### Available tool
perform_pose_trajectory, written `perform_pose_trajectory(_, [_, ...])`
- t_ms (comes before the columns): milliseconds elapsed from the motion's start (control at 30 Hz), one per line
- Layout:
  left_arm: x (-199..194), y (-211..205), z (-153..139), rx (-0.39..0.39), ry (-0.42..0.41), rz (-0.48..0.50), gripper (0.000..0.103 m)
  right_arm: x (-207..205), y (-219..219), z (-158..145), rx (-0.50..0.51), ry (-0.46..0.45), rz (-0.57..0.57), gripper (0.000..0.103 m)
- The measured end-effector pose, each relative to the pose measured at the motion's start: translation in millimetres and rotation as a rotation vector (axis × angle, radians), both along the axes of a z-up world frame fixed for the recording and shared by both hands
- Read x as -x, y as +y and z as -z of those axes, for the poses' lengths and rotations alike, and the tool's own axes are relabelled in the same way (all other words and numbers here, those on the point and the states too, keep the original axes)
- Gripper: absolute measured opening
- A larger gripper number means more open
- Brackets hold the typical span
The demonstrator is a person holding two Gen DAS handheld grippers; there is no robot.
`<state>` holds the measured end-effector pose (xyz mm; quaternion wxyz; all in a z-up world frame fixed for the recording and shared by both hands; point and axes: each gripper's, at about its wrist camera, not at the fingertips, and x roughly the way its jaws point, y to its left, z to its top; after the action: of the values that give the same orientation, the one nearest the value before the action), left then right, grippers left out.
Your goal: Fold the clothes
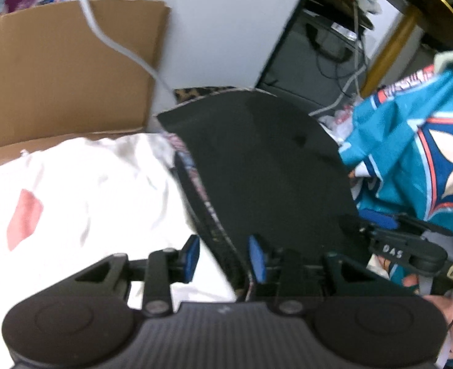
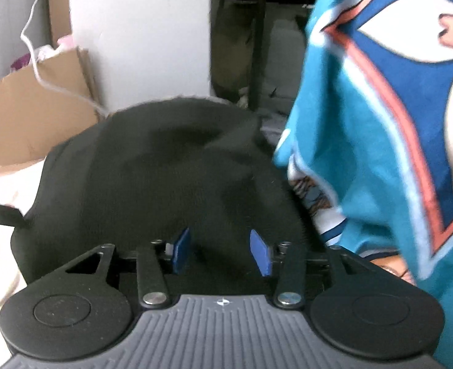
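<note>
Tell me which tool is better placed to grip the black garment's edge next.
Probably left: the left tool is open with the black garment edge running between its pads. The right tool is open over the garment's flat middle.

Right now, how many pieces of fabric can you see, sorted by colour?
Black garment: 1
Teal patterned cloth: 1
White sheet with a pink patch: 1
Total: 3

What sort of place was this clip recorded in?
Probably a cluttered room at home: white bedding under the black garment, an open cardboard box of oddments, and tangled cables by a gold-legged table.
</note>
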<state>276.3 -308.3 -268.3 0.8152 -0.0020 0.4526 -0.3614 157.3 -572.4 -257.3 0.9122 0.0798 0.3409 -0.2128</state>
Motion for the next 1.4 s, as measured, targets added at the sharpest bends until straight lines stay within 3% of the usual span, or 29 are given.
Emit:
perform_pose_trajectory(267, [-0.4,5.7,-23.1,0.016,-0.022,-0.027,0.039,-4.8,-8.3,-11.4,0.015,-0.077,0.027,0.050])
perform_pose_trajectory(300, [-1.3,3.5,-23.2,0.019,-0.024,-0.026,0.039,-6.8,-7.8,-11.9,0.031,-0.085,0.026,0.040])
perform_pose_trajectory(333, [-2.7,0.8,-22.8,0.023,-0.026,-0.024,0.039,-8.8,-7.2,-12.5,0.046,-0.092,0.026,0.020])
perform_pose_trajectory(400, [-6.2,-5.6,-20.6,0.032,-0.024,-0.018,0.039,-15.4,-9.8,-11.4,0.050,-0.091,0.017,0.012])
perform_pose_trajectory(833, [-36.2,-42.0,-2.2,0.110,-0.023,0.037,0.039,-74.4,-36.7,10.3,0.073,-0.104,0.024,0.012])
perform_pose_trajectory(1000, [-42.2,-44.2,3.7,0.133,-0.020,0.050,0.039,-89.6,-49.8,24.3,0.127,-0.064,0.072,0.011])
perform_pose_trajectory(1133, [-46.9,-46.0,8.5,0.152,-0.017,0.060,0.039,-89.8,-57.6,34.5,0.179,-0.012,0.113,0.012])
perform_pose_trajectory(1400, [-51.2,-45.7,6.8,0.163,-0.008,0.065,0.039,-67.2,-57.1,21.4,0.163,-0.053,0.109,0.013])
